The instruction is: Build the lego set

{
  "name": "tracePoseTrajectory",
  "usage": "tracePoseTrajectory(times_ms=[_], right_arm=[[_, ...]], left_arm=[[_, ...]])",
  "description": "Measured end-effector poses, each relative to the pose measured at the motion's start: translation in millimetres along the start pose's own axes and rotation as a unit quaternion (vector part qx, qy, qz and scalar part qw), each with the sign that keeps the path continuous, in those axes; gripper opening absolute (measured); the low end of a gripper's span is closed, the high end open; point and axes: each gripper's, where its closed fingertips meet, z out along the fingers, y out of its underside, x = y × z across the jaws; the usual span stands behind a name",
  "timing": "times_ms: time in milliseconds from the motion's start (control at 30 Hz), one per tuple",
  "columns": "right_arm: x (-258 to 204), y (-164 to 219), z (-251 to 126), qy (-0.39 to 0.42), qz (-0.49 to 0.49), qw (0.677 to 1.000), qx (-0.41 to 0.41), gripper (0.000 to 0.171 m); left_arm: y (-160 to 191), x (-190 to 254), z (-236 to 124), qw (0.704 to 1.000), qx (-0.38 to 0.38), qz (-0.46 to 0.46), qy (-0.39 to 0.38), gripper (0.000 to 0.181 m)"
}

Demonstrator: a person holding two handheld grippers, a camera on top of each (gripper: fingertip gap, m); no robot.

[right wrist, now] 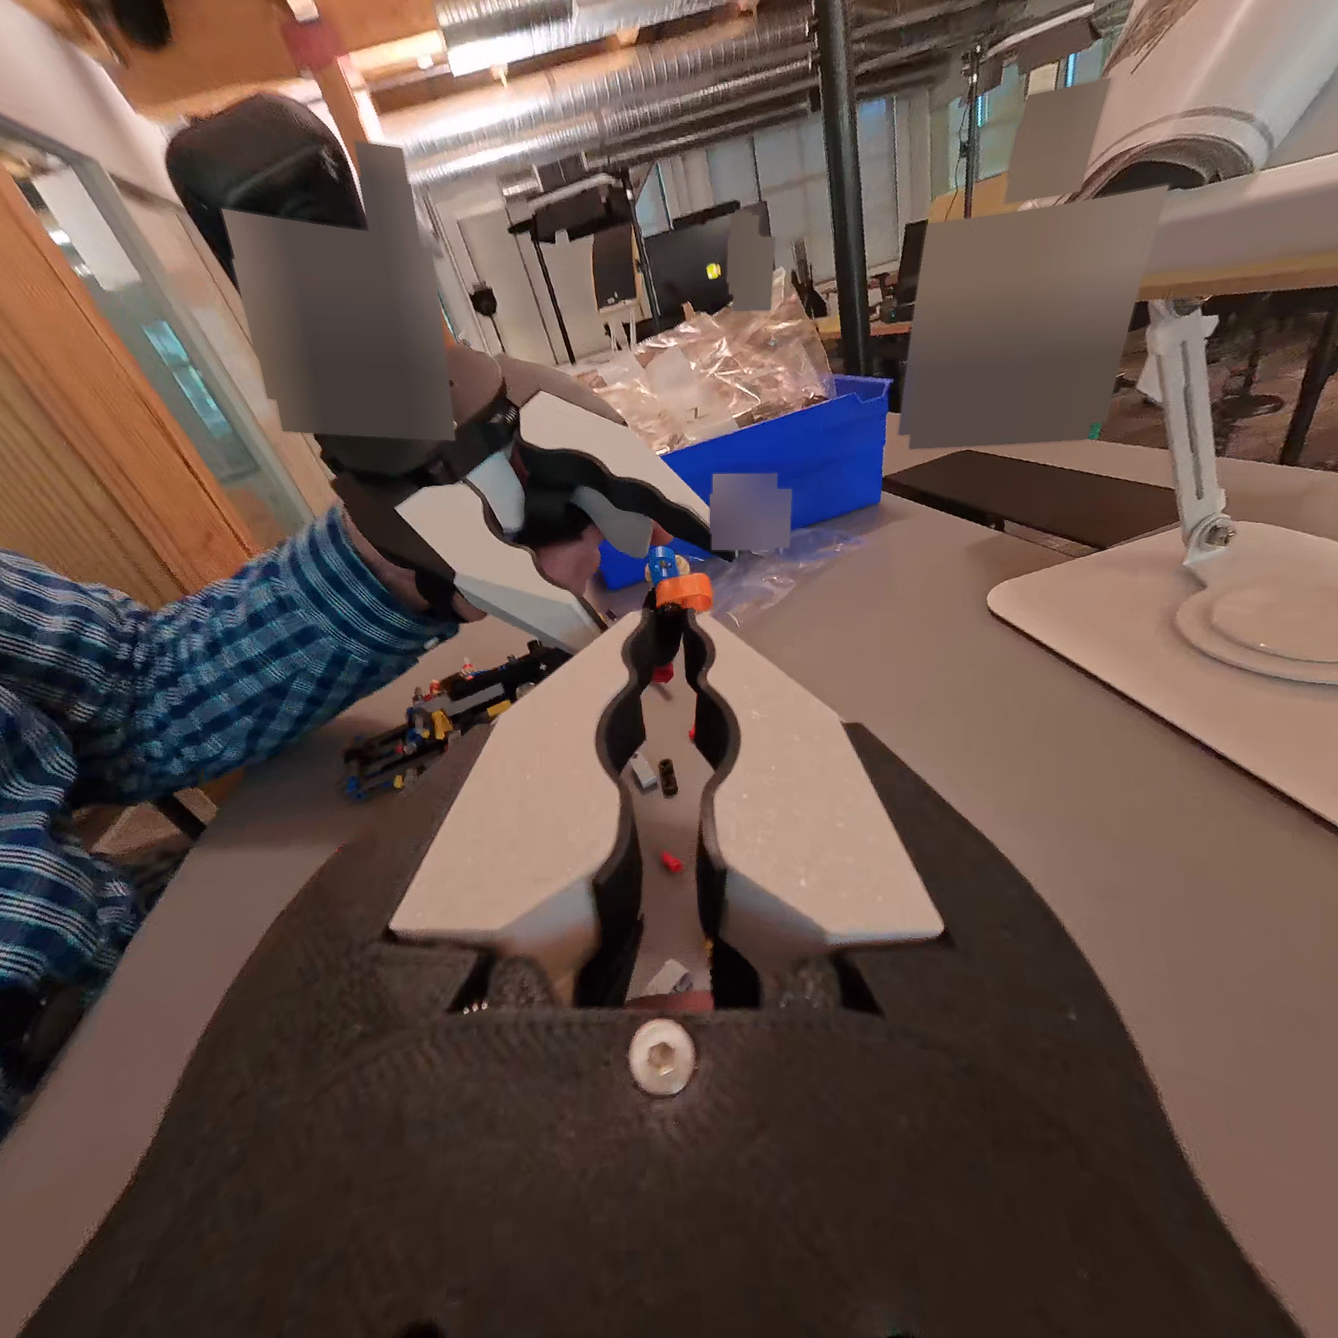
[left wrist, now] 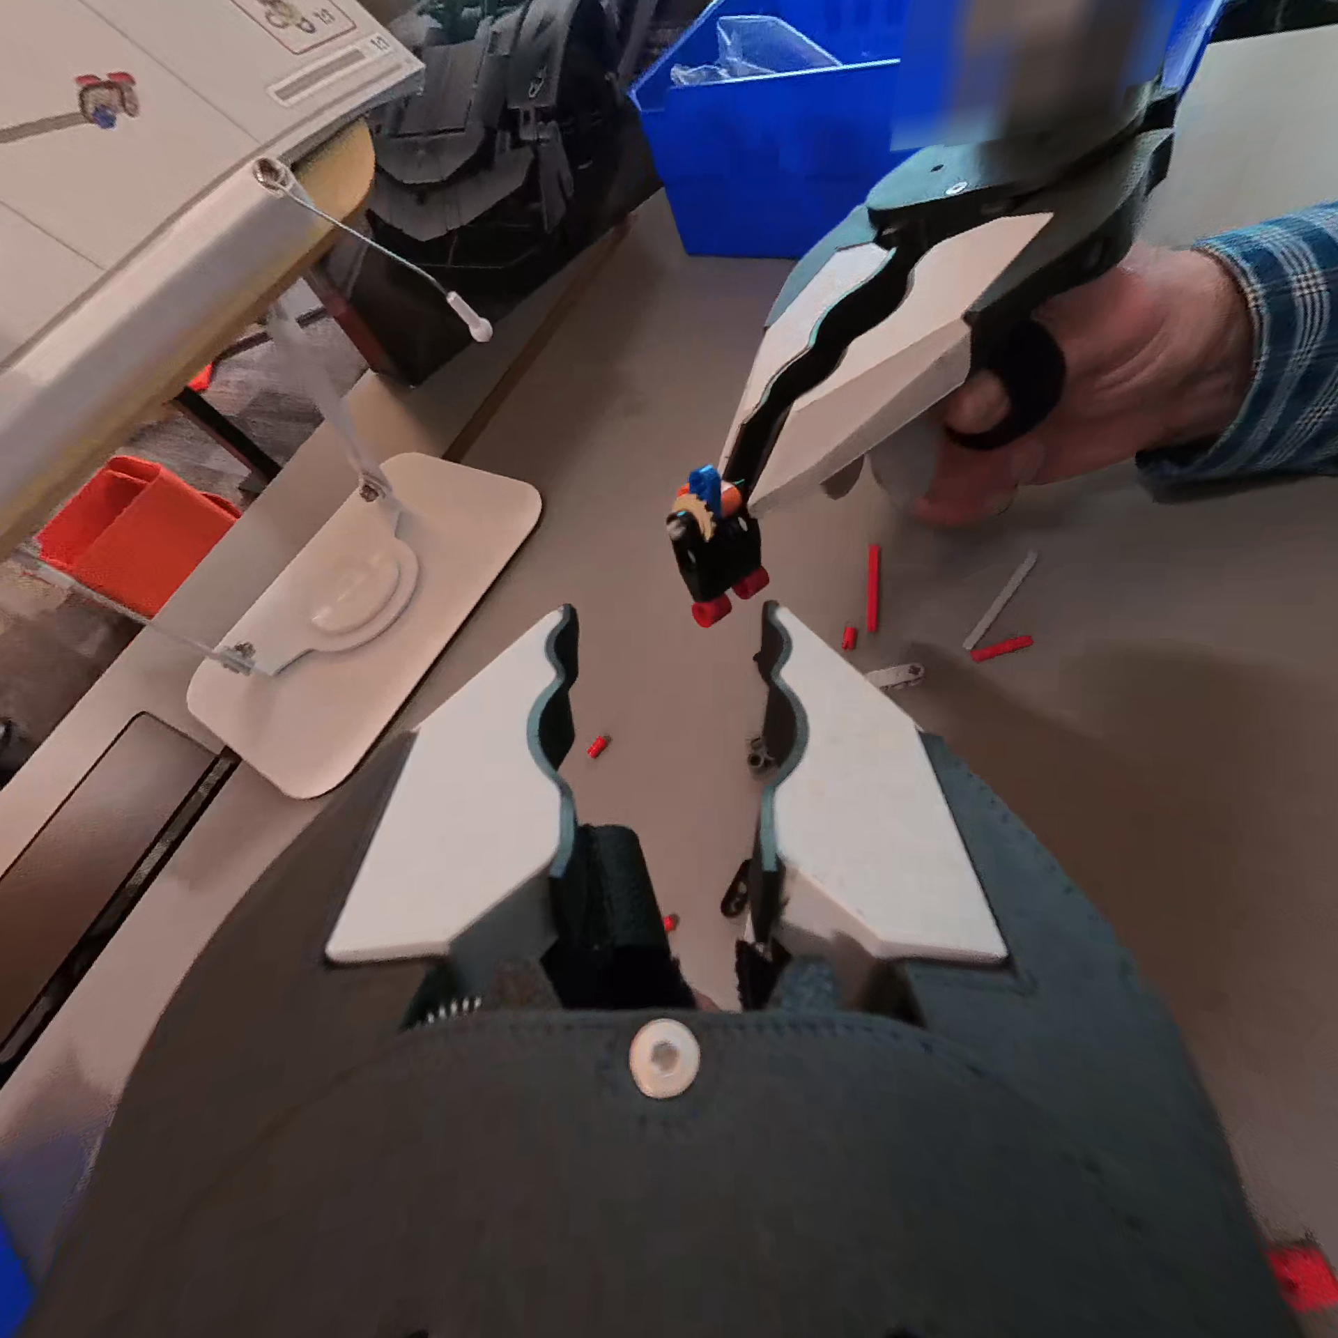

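Holding the small lego piece (left wrist: 717, 550) off the tabletop (left wrist: 1086, 832) by its top end only, the right gripper (left wrist: 738, 499) has its tips pinched on the orange and blue parts, while the black body and red pegs hang free below. That narrow hold is the main risk: any sideways push could twist the piece in the tips or pop it loose, dropping it among the loose red pins (left wrist: 872, 588) and grey bits (left wrist: 999, 601) scattered underneath. The left gripper (left wrist: 670, 630) sits spread wide and empty, just below the hanging red pegs and not touching them. If it comes up off-centre, one finger would likely knock the pegs before the other arrives, levering against the right gripper's grip. Closing on the rounded pegs could also squirt the piece out. In the right wrist view a larger black lego build (right wrist: 442, 717) lies well apart near the sleeve (right wrist: 217, 651).
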Motion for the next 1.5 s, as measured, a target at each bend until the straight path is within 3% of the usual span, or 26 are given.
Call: tracePoseTrajectory(times_ms=[500, 667, 967, 1233, 1500], right_arm=[[13, -22, -15, -0.031, 0.116, 0.988, 0.102, 0.003], [5, -22, -12, -0.057, 0.133, 0.984, 0.103, 0.004], [-2, -29, -13, -0.08, 0.15, 0.978, 0.118, 0.005], [-7, -30, -13, -0.088, 0.14, 0.979, 0.116, 0.004], [-16, -25, -8, -0.084, 0.092, 0.989, 0.079, 0.004]], left_arm=[[-3, 4, 13, 0.996, 0.051, -0.062, 0.04, 0.046], [-16, 10, 13, 0.989, 0.086, -0.104, 0.063, 0.031], [-32, 14, 2, 0.976, 0.127, -0.142, 0.1, 0.012], [-38, 17, -4, 0.973, 0.139, -0.142, 0.116, 0.034], [-43, 20, -9, 0.97, 0.155, -0.143, 0.124, 0.012]])
